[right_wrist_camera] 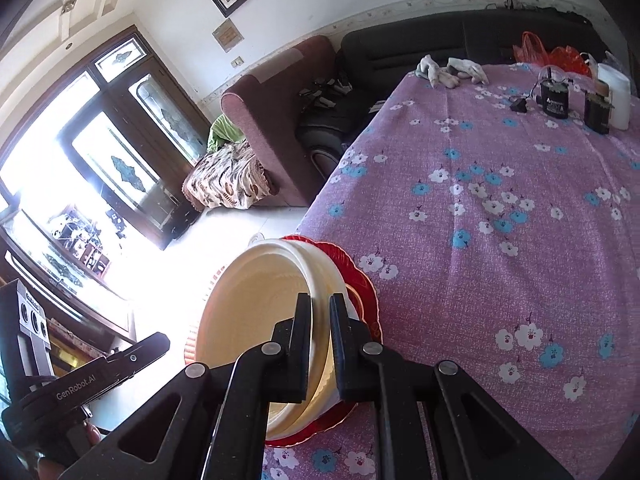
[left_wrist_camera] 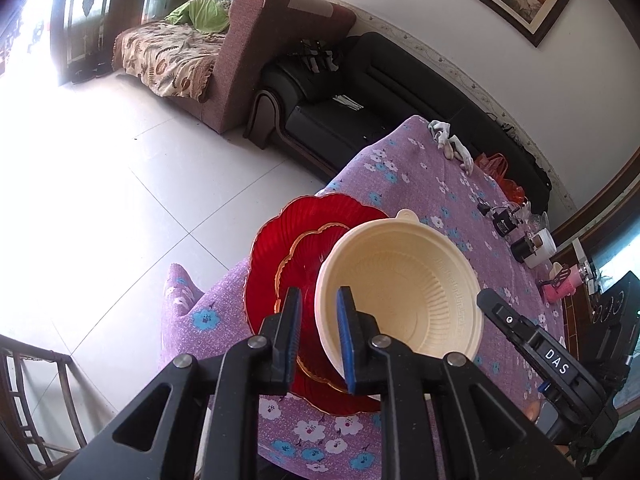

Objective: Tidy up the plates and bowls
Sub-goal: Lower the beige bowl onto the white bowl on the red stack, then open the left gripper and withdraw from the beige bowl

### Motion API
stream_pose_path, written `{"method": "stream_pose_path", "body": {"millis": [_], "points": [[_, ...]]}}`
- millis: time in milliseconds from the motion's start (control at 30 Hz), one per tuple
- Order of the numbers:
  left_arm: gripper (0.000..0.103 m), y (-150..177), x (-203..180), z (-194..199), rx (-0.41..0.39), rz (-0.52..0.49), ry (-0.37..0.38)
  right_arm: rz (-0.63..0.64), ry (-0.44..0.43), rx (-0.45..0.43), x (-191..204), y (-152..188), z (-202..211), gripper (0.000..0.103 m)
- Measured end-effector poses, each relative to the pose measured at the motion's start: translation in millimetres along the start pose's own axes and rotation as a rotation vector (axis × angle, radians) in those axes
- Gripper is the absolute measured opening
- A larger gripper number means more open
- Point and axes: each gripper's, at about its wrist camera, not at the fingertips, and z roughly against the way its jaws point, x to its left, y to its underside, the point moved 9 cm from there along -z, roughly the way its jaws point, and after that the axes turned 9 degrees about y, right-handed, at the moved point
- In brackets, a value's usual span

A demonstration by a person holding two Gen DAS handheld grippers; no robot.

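Observation:
A cream plastic bowl (left_wrist_camera: 404,292) sits on stacked red scalloped plates (left_wrist_camera: 288,240) at the corner of the purple flowered tablecloth (left_wrist_camera: 432,184). My left gripper (left_wrist_camera: 318,300) has its jaws on either side of the bowl's near rim, with a small gap showing. In the right wrist view the cream bowl (right_wrist_camera: 256,304) rests on the red plates (right_wrist_camera: 364,280), and my right gripper (right_wrist_camera: 320,308) is shut on the bowl's rim at the opposite side. The right gripper's body shows in the left wrist view (left_wrist_camera: 552,360).
Black chargers and a white cup (right_wrist_camera: 580,96) stand at the table's far right; gloves (right_wrist_camera: 452,70) and orange bags (right_wrist_camera: 548,52) lie at the far edge. Sofas (left_wrist_camera: 320,92) stand beyond the table. A wooden chair (left_wrist_camera: 36,392) is at the lower left; tiled floor lies left.

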Motion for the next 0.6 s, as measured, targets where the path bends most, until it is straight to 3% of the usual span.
{"method": "stream_pose_path", "body": {"millis": [300, 600], "points": [[0.019, 0.4, -11.2, 1.9, 0.0, -0.019, 0.016, -0.085, 0.009, -0.038, -33.2, -12.6, 15.7, 0.011], [0.027, 12.9, -67.5, -4.8, 0.003, -0.135, 0.047, -0.182, 0.019, -0.043, -84.8, -10.7, 24.9, 0.011]]}}
